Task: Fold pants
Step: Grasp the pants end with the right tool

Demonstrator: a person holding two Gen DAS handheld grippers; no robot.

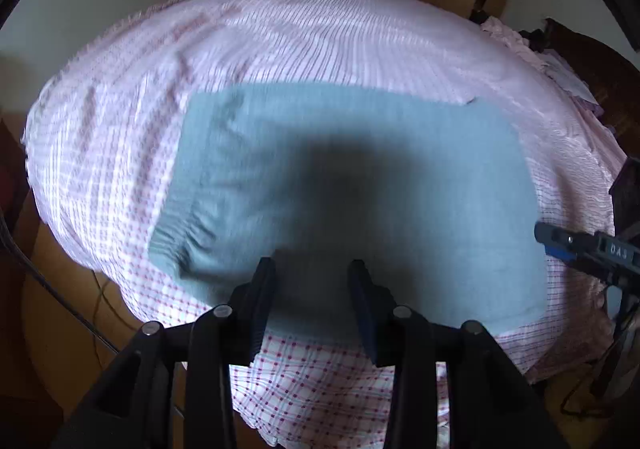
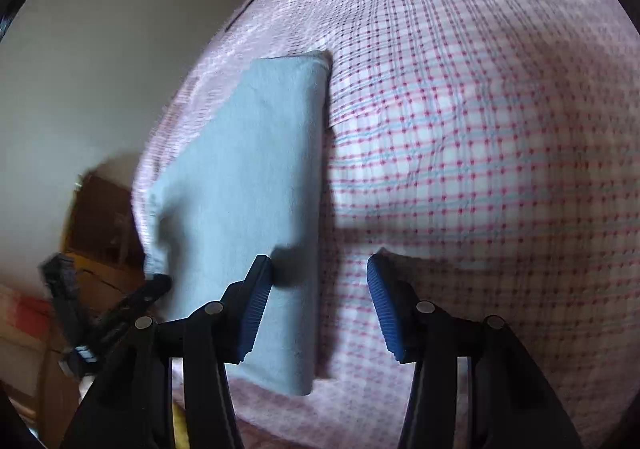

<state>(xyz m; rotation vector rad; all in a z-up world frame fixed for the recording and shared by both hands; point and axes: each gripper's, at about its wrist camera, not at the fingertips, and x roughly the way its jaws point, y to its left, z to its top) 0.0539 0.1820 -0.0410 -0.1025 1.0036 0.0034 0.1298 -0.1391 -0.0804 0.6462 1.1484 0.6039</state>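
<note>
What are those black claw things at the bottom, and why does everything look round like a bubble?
Those claws are grabbing tools that a person holds, one in each hand. Each tool has two fingers and a small camera that looks out along them. The camera's lens bends the picture, so everything looks round.

One picture comes from the left gripper, the other from the right gripper. In each you can glimpse the other tool at the picture's edge.

Below lies a bed with a pink checked sheet. On it rest light blue pants, folded into a flat shape. Both tools have their fingers apart just above the cloth, and neither is holding anything.
</note>
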